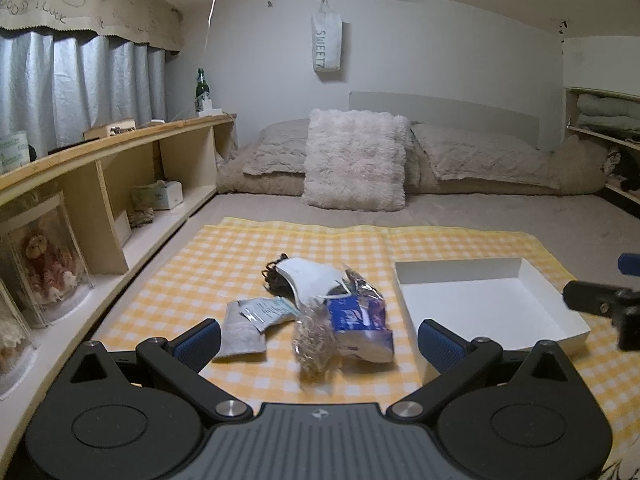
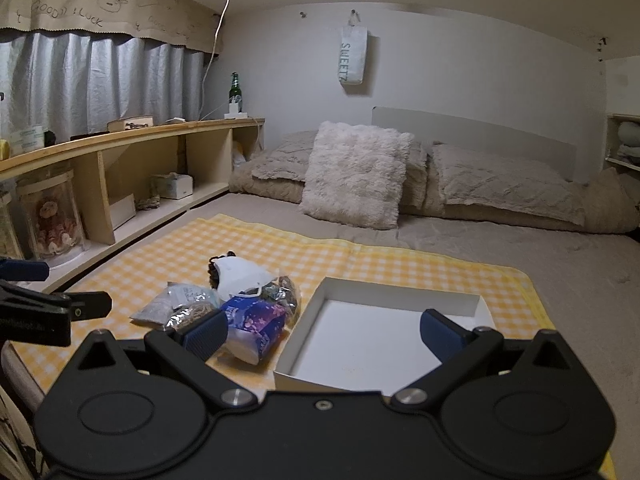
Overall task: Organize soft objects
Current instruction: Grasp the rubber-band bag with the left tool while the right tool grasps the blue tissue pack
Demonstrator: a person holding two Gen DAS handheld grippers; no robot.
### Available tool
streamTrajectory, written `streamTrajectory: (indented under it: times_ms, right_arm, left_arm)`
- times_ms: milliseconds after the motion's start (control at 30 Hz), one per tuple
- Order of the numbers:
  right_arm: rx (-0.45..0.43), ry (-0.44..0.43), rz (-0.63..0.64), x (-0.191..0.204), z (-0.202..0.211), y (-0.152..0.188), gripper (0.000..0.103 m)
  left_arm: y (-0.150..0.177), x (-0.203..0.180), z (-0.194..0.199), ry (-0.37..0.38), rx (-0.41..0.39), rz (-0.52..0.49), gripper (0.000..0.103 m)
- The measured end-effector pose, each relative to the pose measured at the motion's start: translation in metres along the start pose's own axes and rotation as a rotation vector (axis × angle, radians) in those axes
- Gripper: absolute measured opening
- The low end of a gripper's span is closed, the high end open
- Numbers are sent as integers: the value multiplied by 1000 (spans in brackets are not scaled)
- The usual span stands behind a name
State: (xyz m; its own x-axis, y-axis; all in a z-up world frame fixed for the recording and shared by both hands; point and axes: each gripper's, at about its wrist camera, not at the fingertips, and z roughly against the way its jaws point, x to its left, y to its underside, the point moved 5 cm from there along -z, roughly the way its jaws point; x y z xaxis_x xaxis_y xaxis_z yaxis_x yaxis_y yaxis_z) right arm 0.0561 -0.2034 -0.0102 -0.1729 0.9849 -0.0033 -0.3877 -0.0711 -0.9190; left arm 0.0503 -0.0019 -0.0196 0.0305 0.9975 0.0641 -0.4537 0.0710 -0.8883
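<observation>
A pile of soft items lies on a yellow checked cloth: a white face mask, a blue tissue pack, a clear bag of twine, a grey pouch and a pale sachet. An empty white box sits right of the pile. My left gripper is open just before the pile. My right gripper is open, its fingers spanning the tissue pack and the box. The mask lies behind.
The cloth lies on a grey bed with a fluffy pillow and folded blankets at the back. A wooden shelf unit runs along the left. The other gripper's side shows at the right edge.
</observation>
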Motion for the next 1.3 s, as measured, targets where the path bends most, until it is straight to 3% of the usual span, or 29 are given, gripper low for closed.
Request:
streamTrajectory:
  times_ms: [267, 400, 533, 700, 900, 1033, 1133, 1300]
  right_arm:
    - [-39, -61, 33, -2, -14, -44, 103]
    - [1, -148, 43, -1, -39, -71, 103]
    - [37, -189, -9, 3, -67, -96, 103]
    - [67, -185, -118, 4, -108, -115, 103]
    - [200, -180, -219, -4, -162, -101, 103]
    - [284, -180, -216, -6, -196, -80, 103]
    - [375, -200, -247, -5, -223, -62, 102]
    - [498, -223, -286, 8, -265, -36, 90]
  left_arm:
    - [-24, 16, -6, 1, -42, 30, 103]
    - [-44, 19, -13, 9, -69, 5, 103]
    - [-66, 18, -25, -8, -79, -27, 103]
    - [-82, 12, -52, 29, -51, -77, 103]
    - [-65, -2, -98, 153, 55, -155, 101]
    - [-36, -5, -130, 200, 181, -205, 92]
    - [-22, 1, -152, 221, 259, -187, 85]
    - [-6, 3, -172, 232, 290, -264, 79]
